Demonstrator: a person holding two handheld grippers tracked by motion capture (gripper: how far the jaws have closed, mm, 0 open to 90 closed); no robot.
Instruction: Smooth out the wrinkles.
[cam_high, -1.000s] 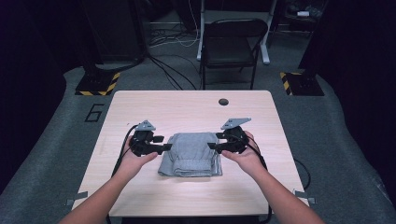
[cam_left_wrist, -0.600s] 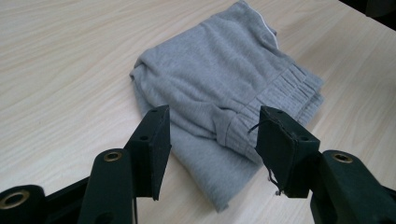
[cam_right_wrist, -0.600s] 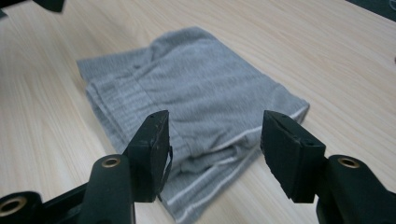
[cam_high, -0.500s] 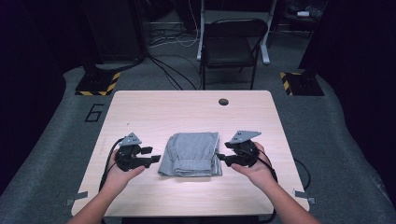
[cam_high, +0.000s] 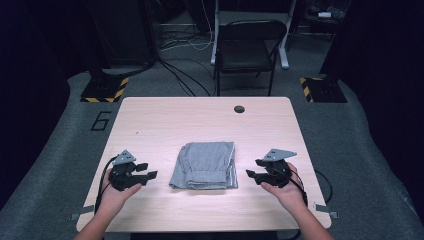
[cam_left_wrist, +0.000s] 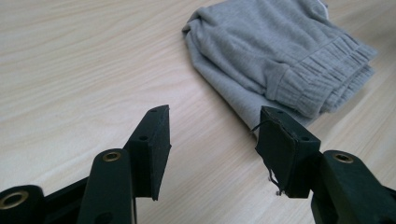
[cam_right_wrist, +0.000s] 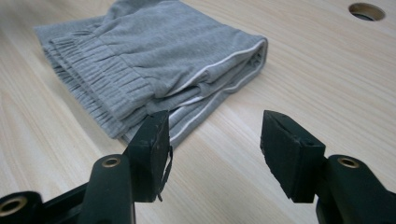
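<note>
My left tool (cam_high: 145, 175) and right tool (cam_high: 254, 172) held low over the table (cam_high: 200, 115), jaws apart, facing inward, folded grey shorts (cam_high: 205, 165) lying flat between them, long axis running away from me.

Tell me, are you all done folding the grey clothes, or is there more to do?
Folding looks done: the grey garment lies in a neat folded stack in the middle of the table. Nothing is in hand: the left gripper and right gripper sit open on either side, apart from the cloth. I can't see anything left, unless it needs another fold or moving away.
</note>
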